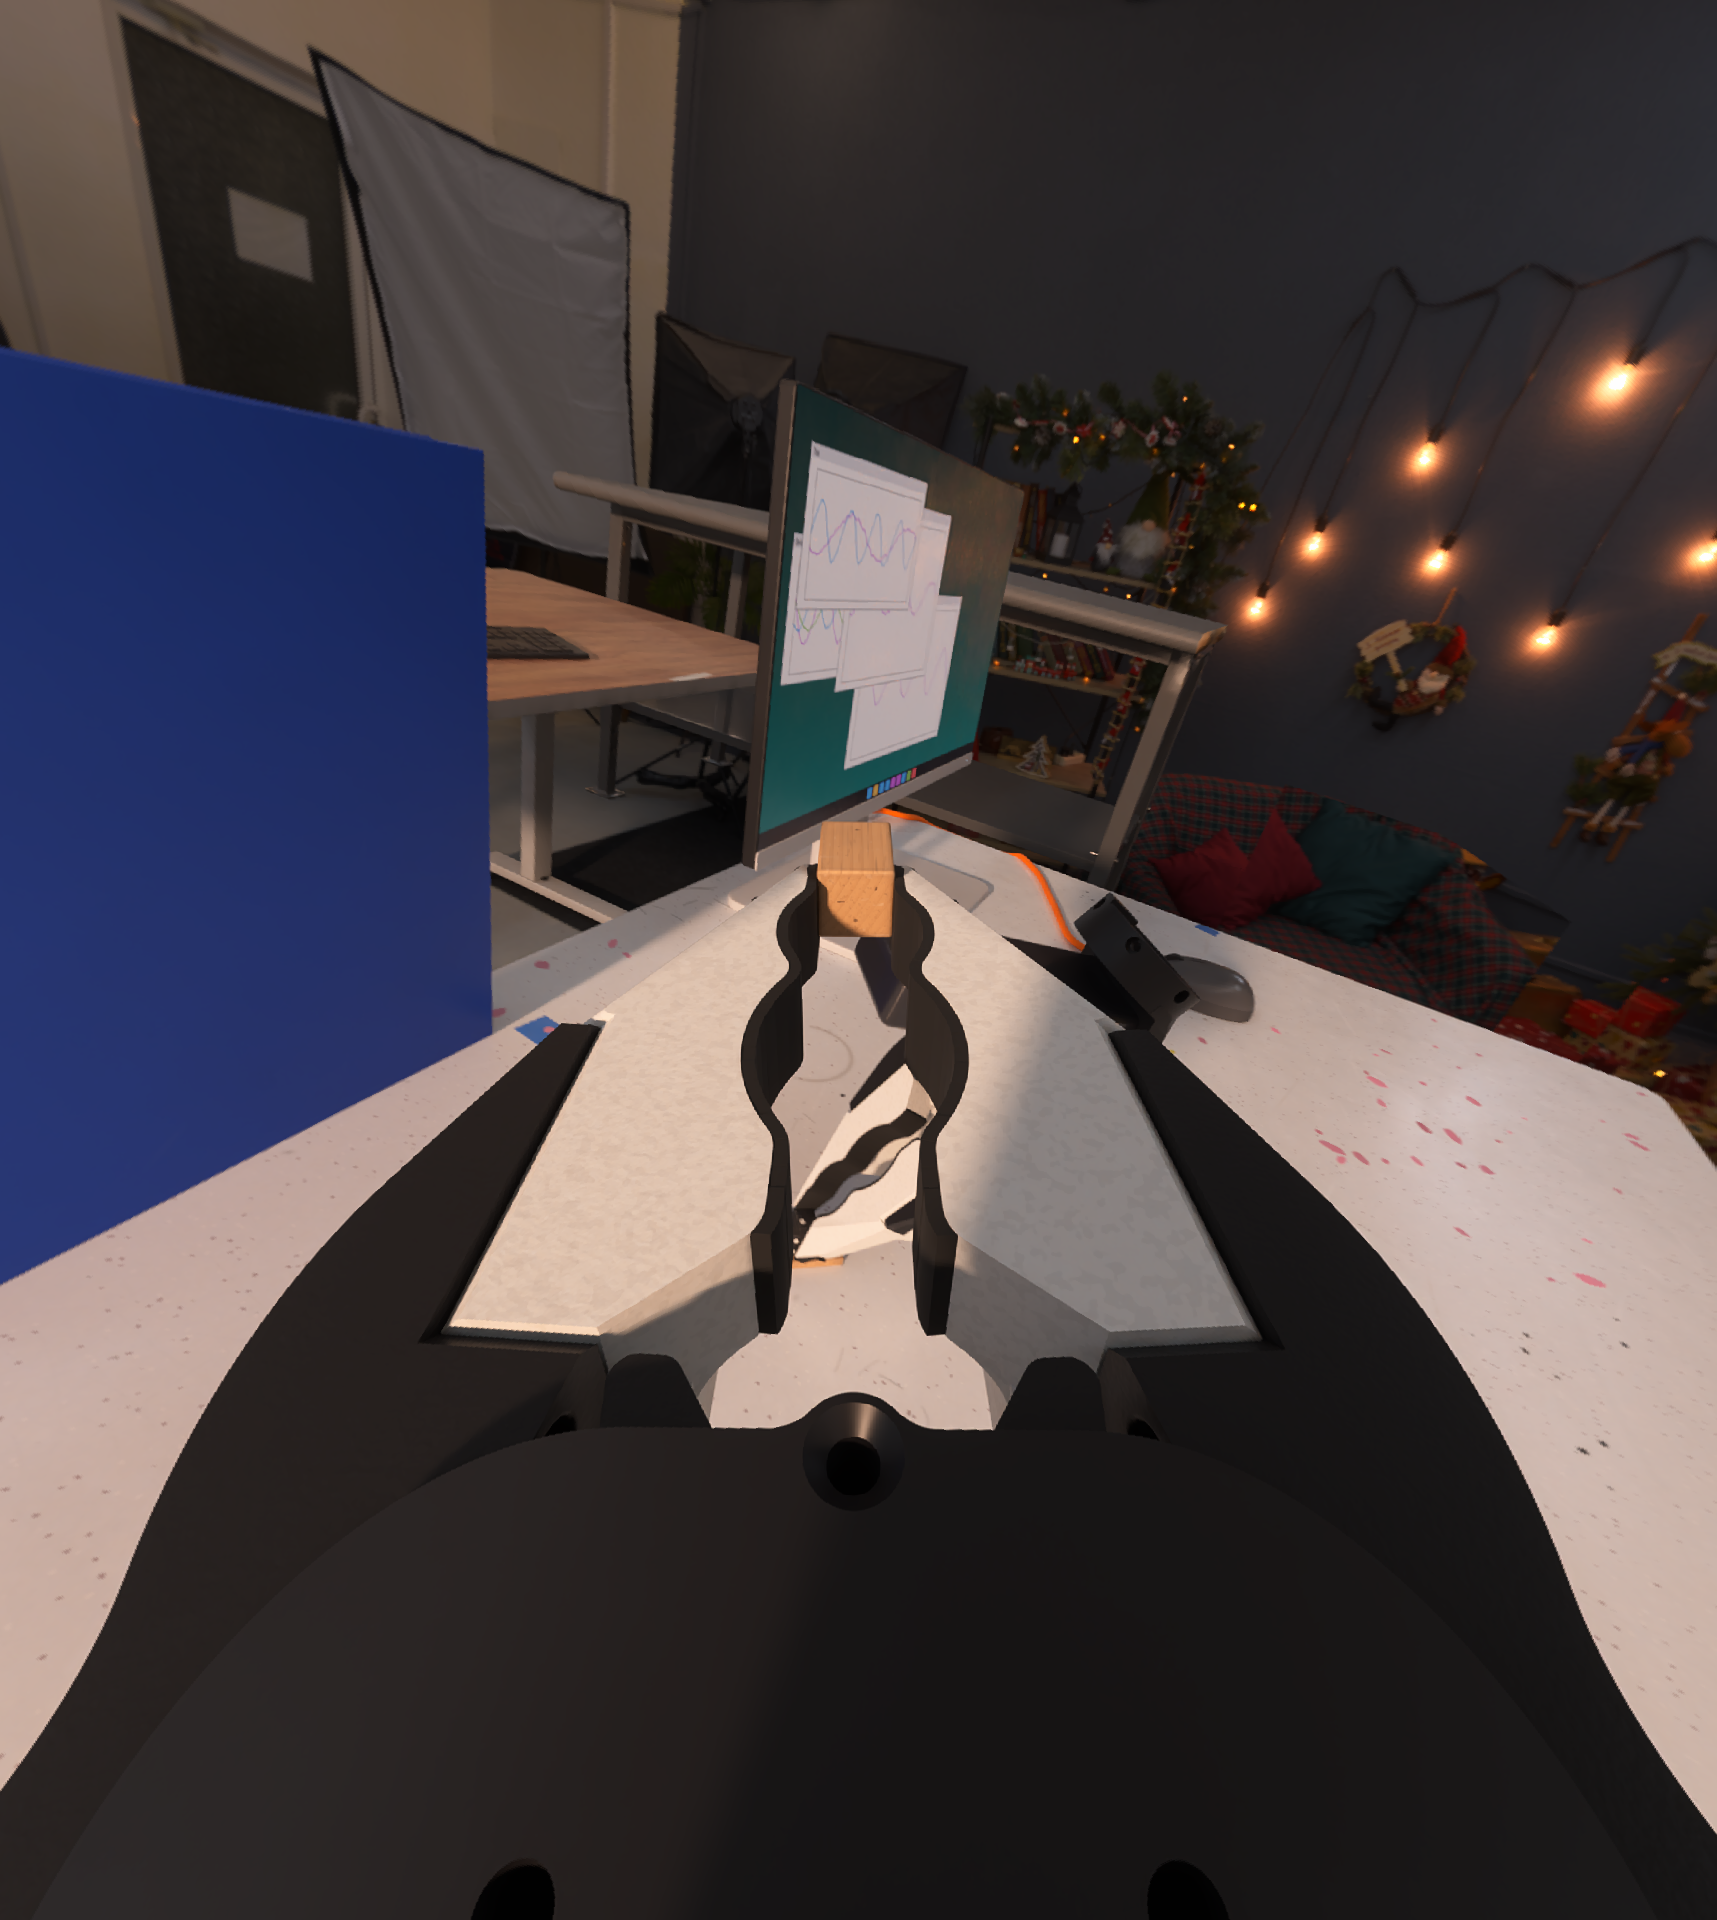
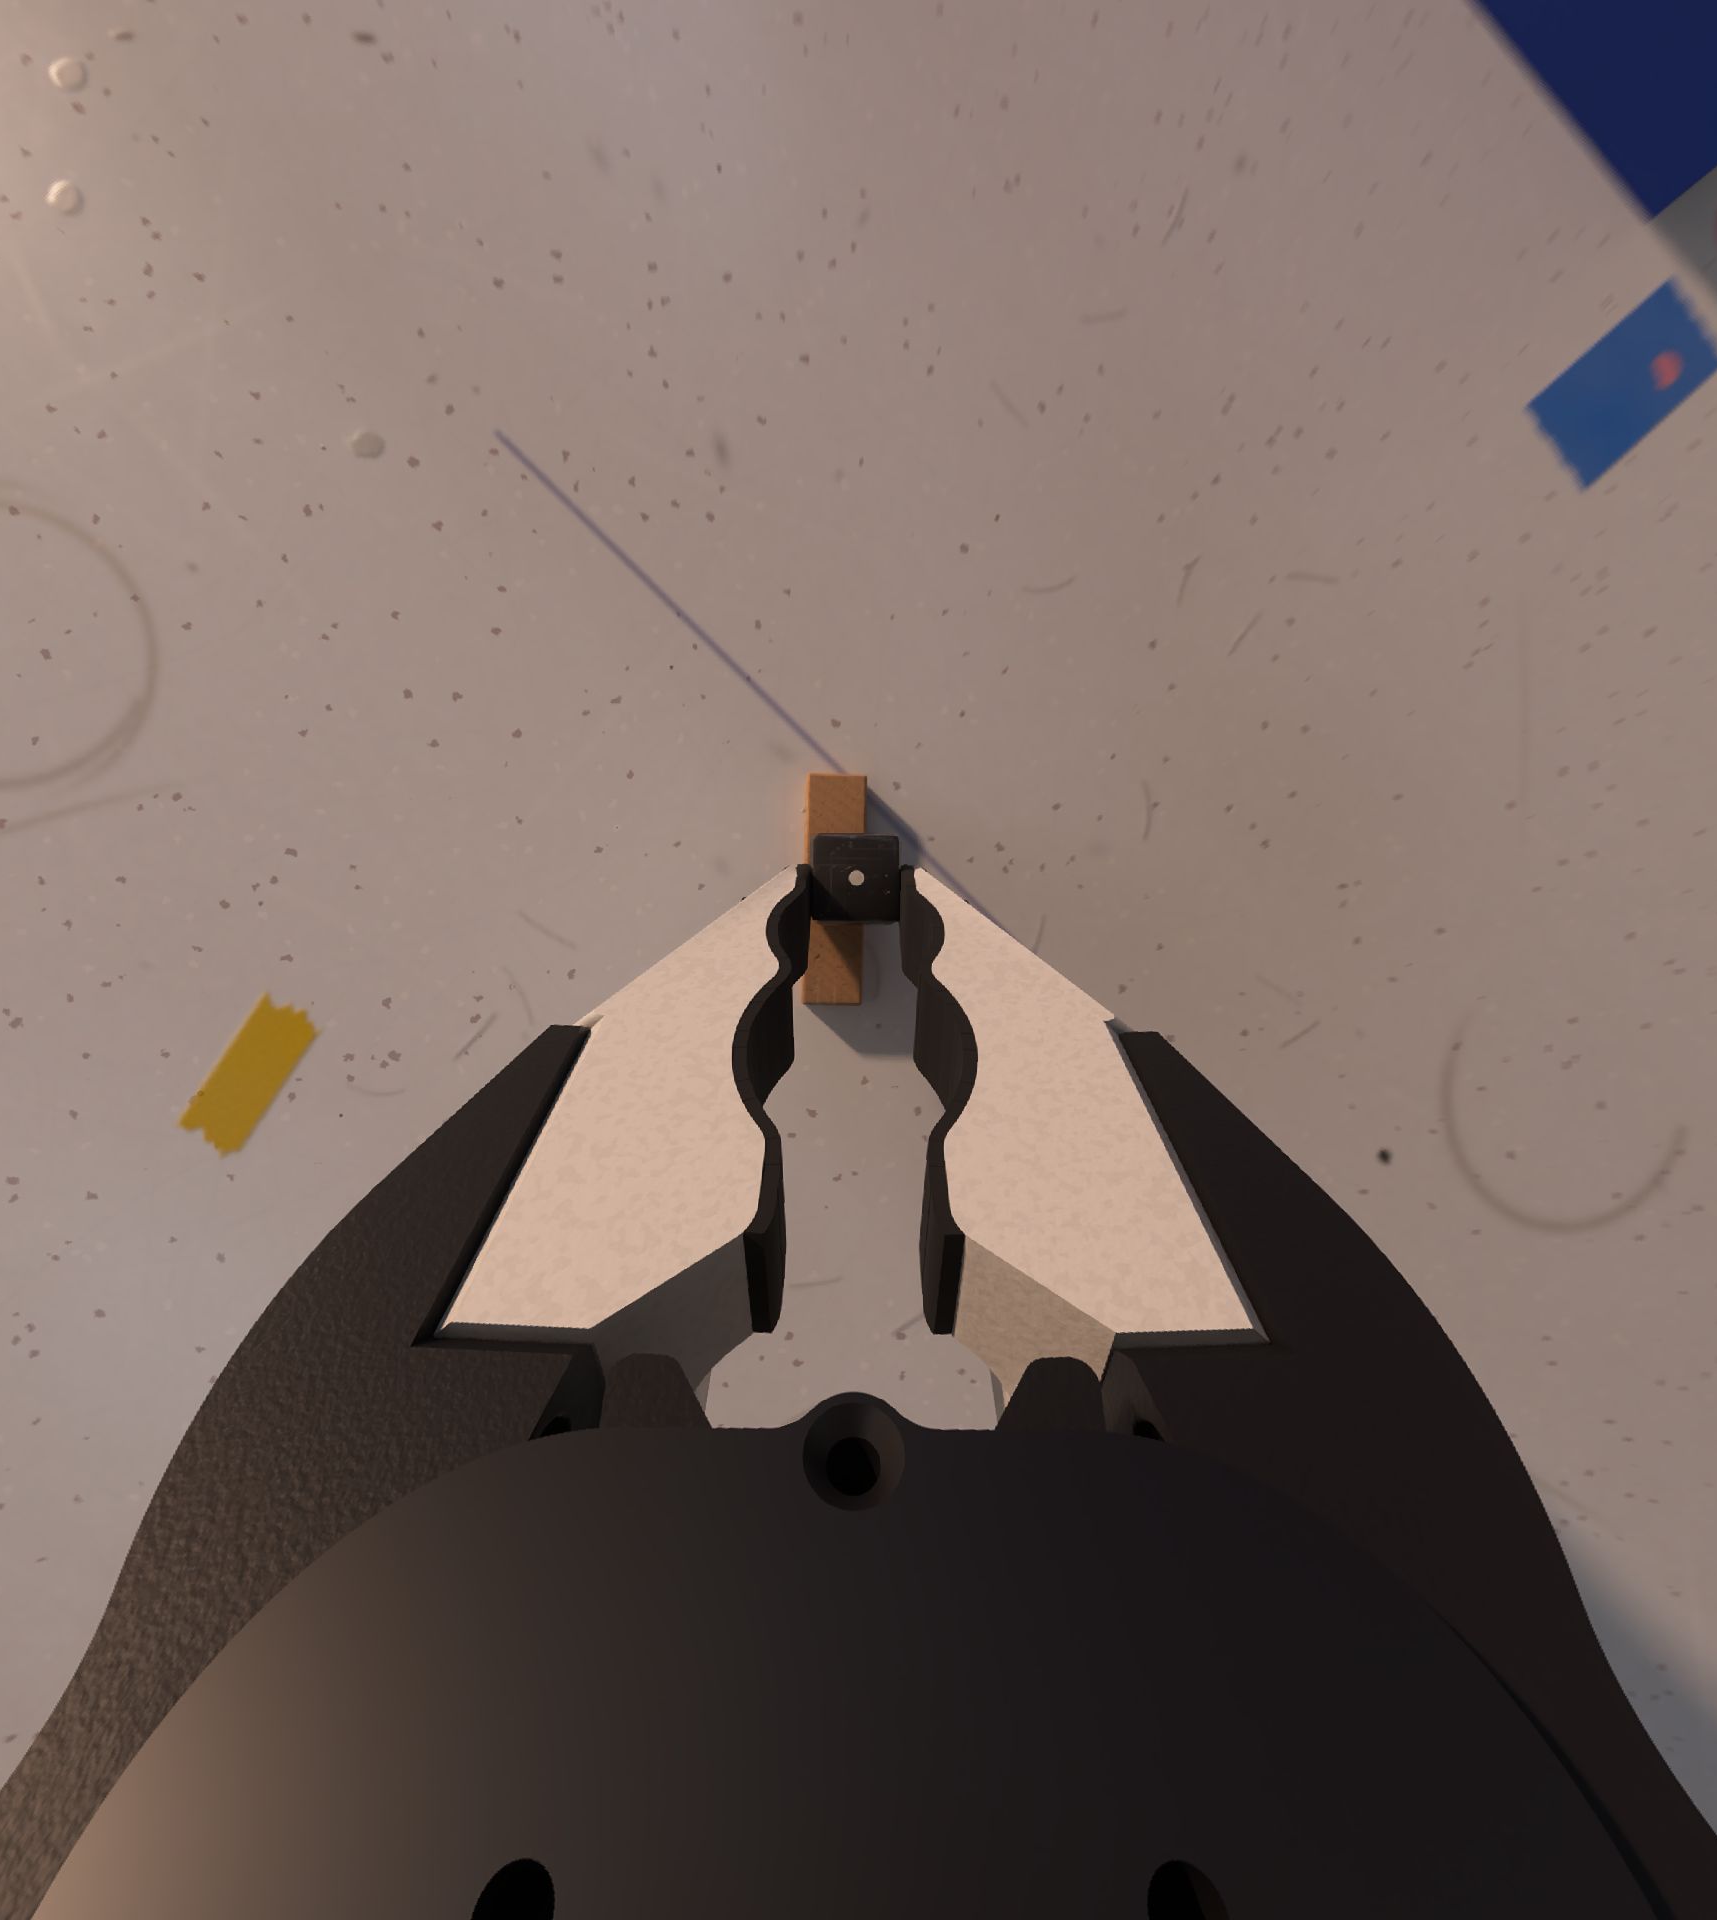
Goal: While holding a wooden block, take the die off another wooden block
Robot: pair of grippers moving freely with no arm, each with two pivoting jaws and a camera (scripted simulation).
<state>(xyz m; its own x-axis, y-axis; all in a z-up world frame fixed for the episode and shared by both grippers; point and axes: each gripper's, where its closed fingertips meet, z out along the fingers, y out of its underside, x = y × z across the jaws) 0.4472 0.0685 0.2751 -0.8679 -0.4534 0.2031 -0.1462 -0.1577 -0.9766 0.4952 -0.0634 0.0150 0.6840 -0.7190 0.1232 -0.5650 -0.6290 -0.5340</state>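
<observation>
In the left wrist view my left gripper [image 1: 855, 894] is shut on a light wooden block [image 1: 855, 878], held at the fingertips well above the white speckled table [image 1: 1405, 1195]. In the right wrist view my right gripper [image 2: 855, 896] points straight down at the table [image 2: 1145, 623]. Its fingertips close on both sides of a black die [image 2: 855, 878] with one white pip facing up. A thin, narrow wooden block [image 2: 832, 808] lies on the table directly under the die, sticking out beyond and before it. I cannot tell whether the die touches the block.
A blue board [image 1: 158, 779] stands at the table's left. A monitor [image 1: 875, 613] stands at the far edge, with an orange cable [image 1: 1046, 883] and a black part [image 1: 1134, 961] beside it. Blue tape [image 2: 1623, 384] and yellow tape [image 2: 249, 1075] are stuck on the table.
</observation>
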